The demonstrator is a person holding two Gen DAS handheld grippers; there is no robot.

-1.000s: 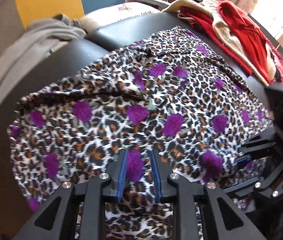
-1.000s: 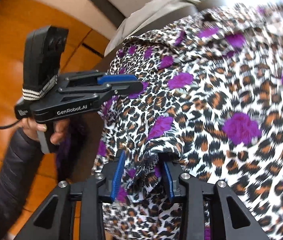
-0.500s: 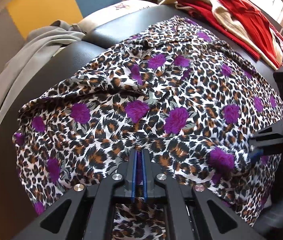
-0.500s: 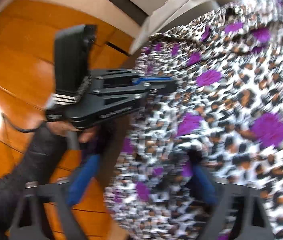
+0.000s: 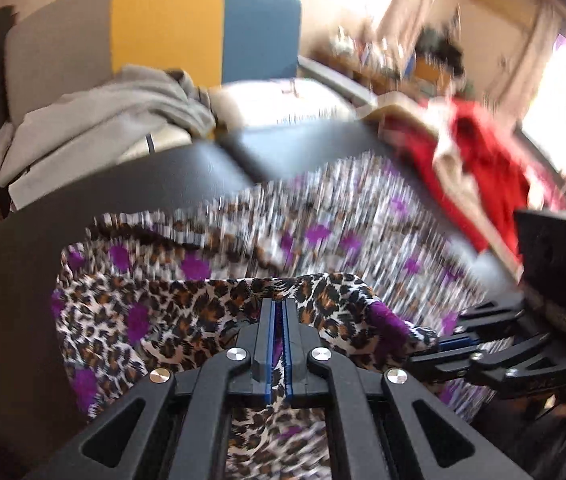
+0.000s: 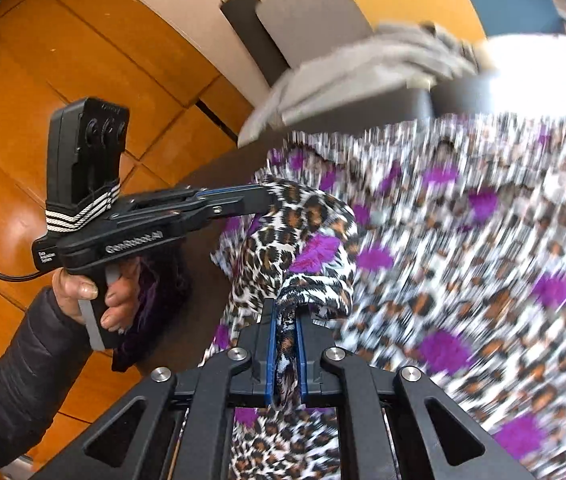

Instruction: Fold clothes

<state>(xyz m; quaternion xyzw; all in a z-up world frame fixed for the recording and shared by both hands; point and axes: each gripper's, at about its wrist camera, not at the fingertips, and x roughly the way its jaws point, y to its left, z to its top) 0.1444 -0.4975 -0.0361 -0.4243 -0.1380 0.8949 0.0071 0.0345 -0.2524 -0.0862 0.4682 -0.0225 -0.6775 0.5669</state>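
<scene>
Your left gripper (image 5: 279, 308) has its blue pads pressed together on the near hem of the leopard-print garment (image 5: 203, 312), with only a thin sliver of cloth showing between them. The pinched edge stands up off the black table (image 5: 131, 184) and folds forward over the fingertips, so that a raised lip of sharp-printed fabric sits right at the tool while the rest of the garment spreads away behind it, blurred, across the tabletop. Your right gripper (image 6: 283, 320) is likewise clamped on the same hem, further along the same near edge; a bunched rope of fabric runs down between its blue pads and out below them. From the right wrist view, the cloth rises in a hump between the two tools, stretched from the right gripper's pinch up to the left gripper's tip, which enters from the left side with your left hand (image 6: 95, 296) wrapped round its handle and a dark padded sleeve (image 6: 15, 376) behind it. In the left wrist view the right gripper shows at the right edge, its fingers reaching into the fabric just beside the lifted fold. The body of the garment lies flat on the table beyond both tools. A grey garment (image 5: 95, 120) lies heaped past the table's far left edge, and red clothing (image 5: 479, 160) lies at its far right.
</scene>
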